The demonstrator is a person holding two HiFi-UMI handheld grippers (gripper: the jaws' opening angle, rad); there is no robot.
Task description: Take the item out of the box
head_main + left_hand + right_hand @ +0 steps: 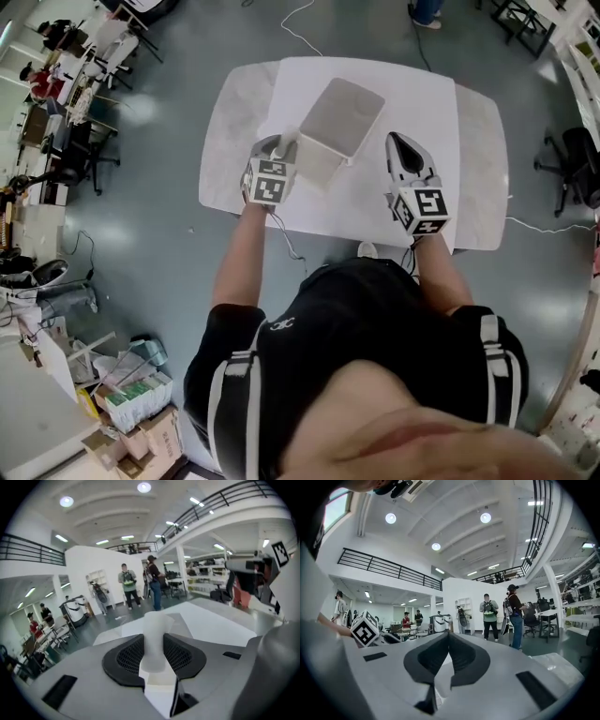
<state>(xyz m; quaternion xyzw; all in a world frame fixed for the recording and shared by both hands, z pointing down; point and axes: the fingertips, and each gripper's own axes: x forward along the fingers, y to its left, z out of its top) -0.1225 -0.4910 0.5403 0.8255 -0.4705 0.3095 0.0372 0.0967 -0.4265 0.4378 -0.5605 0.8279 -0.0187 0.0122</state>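
Note:
A pale grey box (pixel 342 114) lies at the middle of the white table (pixel 427 98), its top closed as far as I can see. My left gripper (pixel 281 143) is at the box's near left corner, shut on a thin white piece (pixel 154 641) that stands up between the pads. I cannot tell whether this piece is part of the box or something from inside it. My right gripper (pixel 397 142) hovers just right of the box, apart from it. In the right gripper view the right gripper (pixel 449 637) is shut with nothing between its pads.
Office chairs (pixel 574 164) stand right of the table, and desks with chairs (pixel 89 66) on the left. Cardboard boxes (pixel 141 403) sit on the floor behind me at lower left. Several people (pixel 490 616) stand in the hall beyond the table.

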